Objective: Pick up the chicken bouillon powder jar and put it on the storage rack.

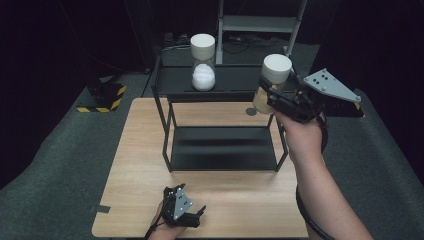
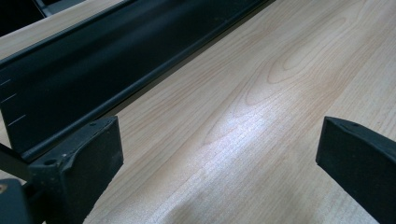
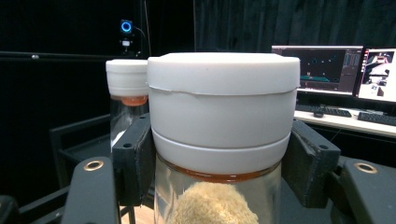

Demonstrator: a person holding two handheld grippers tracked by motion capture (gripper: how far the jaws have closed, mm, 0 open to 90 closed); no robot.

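Observation:
My right gripper (image 1: 272,95) is shut on a clear glass jar (image 1: 270,85) with a thick white lid and tan contents. I hold it upright in the air beside the right end of the black two-tier shelf (image 1: 222,155). In the right gripper view the jar (image 3: 223,140) sits between the two black pads (image 3: 135,158), gripped just under the lid. A second jar (image 1: 203,62) with a white lid and white contents stands on the shelf's top tier, also seen behind as the far jar (image 3: 126,93). My left gripper (image 1: 192,217) rests open near the table's front edge, jaws wide apart over bare wood (image 2: 224,140).
The wooden table (image 1: 135,165) carries the shelf at its middle back. A yellow-and-black striped block (image 1: 102,97) lies on the floor at the left. Monitors (image 3: 336,70) and a keyboard stand on a desk far off. A metal rack (image 1: 260,22) stands behind the table.

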